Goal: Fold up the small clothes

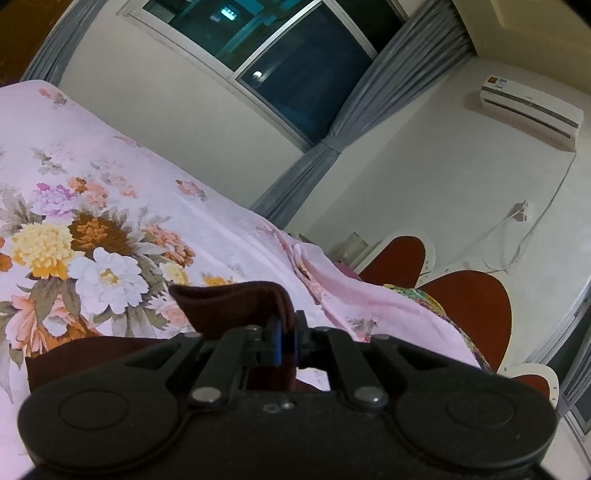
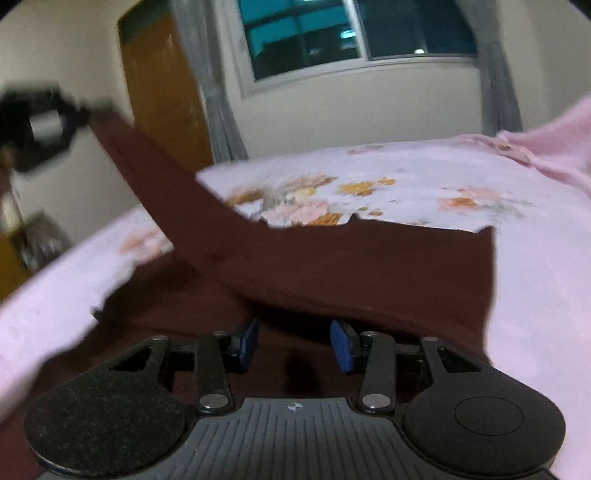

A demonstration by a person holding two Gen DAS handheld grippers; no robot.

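Left gripper point(image 1: 287, 334): jaws pinched nearly together on an edge of the maroon garment point(image 1: 229, 306), blue pads point(image 1: 277, 341) pressed on the cloth. The held flap stands up off the floral bedsheet point(image 1: 110, 206); the rest of the garment trails down to the left onto the sheet. In the right wrist view the same gripper point(image 2: 92, 109) shows blurred at upper left, lifted above the bed, with a long maroon strip point(image 2: 177, 199) running from it diagonally down and right to the main body of the cloth.

Garment long axis: roughly along that diagonal, raised end at the left gripper, low end flat on the bedsheet point(image 2: 424, 184). The far edge of the flat part lies straight across the sheet, corner to the right.

Right gripper point(image 2: 294, 343): jaws set wide apart, blue pads point(image 2: 341, 345) well separated, nothing clamped. It hovers low over the flat part of the garment; contact with the cloth looks likely, but blur makes it uncertain.

Window point(image 2: 332, 33) on the wall beyond the bed.
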